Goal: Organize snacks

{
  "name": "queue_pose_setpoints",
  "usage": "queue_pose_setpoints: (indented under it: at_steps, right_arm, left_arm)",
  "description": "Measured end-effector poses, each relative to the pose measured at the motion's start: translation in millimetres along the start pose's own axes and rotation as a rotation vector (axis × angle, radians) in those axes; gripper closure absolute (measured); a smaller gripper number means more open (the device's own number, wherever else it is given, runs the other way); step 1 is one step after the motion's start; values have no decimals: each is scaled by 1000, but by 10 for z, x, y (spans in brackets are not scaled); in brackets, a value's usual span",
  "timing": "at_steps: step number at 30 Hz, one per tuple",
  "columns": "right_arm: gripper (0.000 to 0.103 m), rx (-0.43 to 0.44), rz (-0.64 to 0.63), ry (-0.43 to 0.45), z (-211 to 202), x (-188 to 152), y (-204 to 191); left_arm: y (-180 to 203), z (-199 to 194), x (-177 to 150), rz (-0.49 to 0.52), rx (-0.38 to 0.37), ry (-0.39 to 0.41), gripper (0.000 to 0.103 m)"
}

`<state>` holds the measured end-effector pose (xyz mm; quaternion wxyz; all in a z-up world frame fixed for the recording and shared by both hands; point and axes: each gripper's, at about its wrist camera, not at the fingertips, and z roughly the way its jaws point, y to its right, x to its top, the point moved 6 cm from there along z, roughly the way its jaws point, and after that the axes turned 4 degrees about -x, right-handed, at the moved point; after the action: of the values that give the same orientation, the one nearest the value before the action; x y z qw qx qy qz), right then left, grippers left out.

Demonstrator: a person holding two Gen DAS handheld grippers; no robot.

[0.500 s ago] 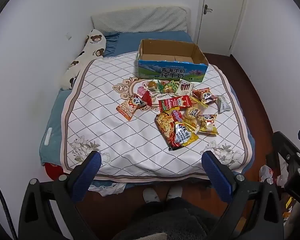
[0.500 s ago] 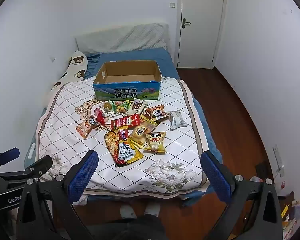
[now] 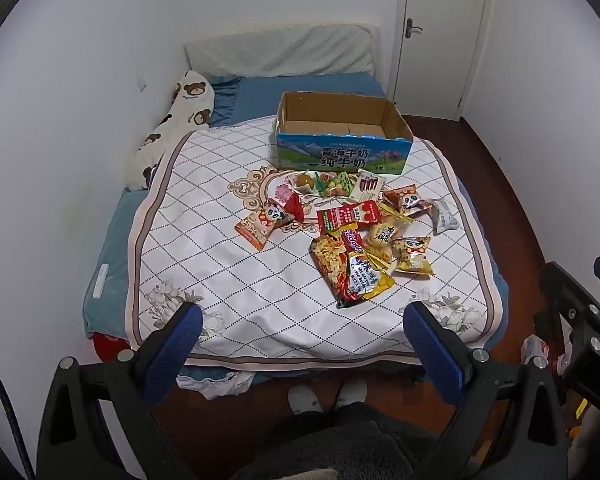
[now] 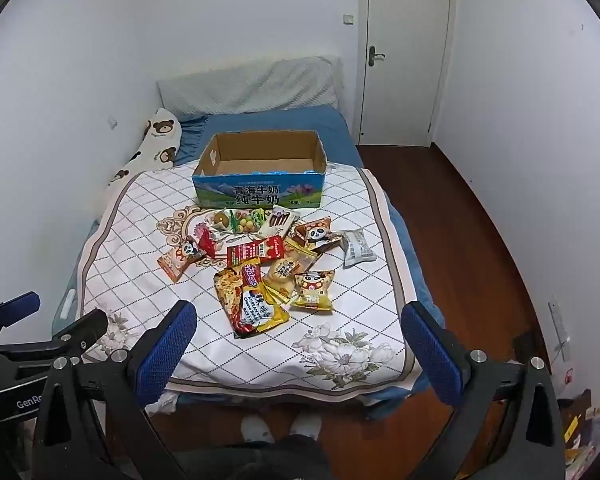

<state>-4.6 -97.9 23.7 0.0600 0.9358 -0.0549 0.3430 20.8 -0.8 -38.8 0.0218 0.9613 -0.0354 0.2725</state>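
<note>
Several snack packets lie in a loose pile (image 3: 352, 232) on the quilted white bedspread (image 3: 220, 264); the pile also shows in the right wrist view (image 4: 268, 268). A large noodle packet (image 3: 350, 272) lies nearest me. An open cardboard milk box (image 3: 342, 140) with a blue printed front stands behind the pile, empty inside (image 4: 260, 168). My left gripper (image 3: 302, 328) is open and empty, held back from the bed's foot. My right gripper (image 4: 298, 328) is open and empty, likewise short of the bed.
The bed fills the room's left side against a white wall, with a bear-print pillow (image 3: 172, 128) at the far left. Dark wood floor (image 4: 460, 216) runs along the right. A white door (image 4: 404, 52) stands closed at the back. My feet (image 3: 328, 396) show below.
Both grippers have shifted slightly; the bed and snacks sit a little differently in each view. Nothing on the bed has moved.
</note>
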Motion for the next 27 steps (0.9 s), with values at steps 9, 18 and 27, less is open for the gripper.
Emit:
queue_pose_setpoints:
  at_steps: [9, 18, 27]
  right_arm:
    - [0, -1, 5, 20, -58, 35, -41]
    - [0, 2, 4, 18, -36, 64, -65]
    - [0, -2, 5, 21, 47, 129, -100]
  left_arm:
    - [51, -17, 40, 12, 2, 10, 0]
    - [46, -10, 68, 12, 4, 15, 0]
    - [-35, 40, 137, 8, 1, 11, 0]
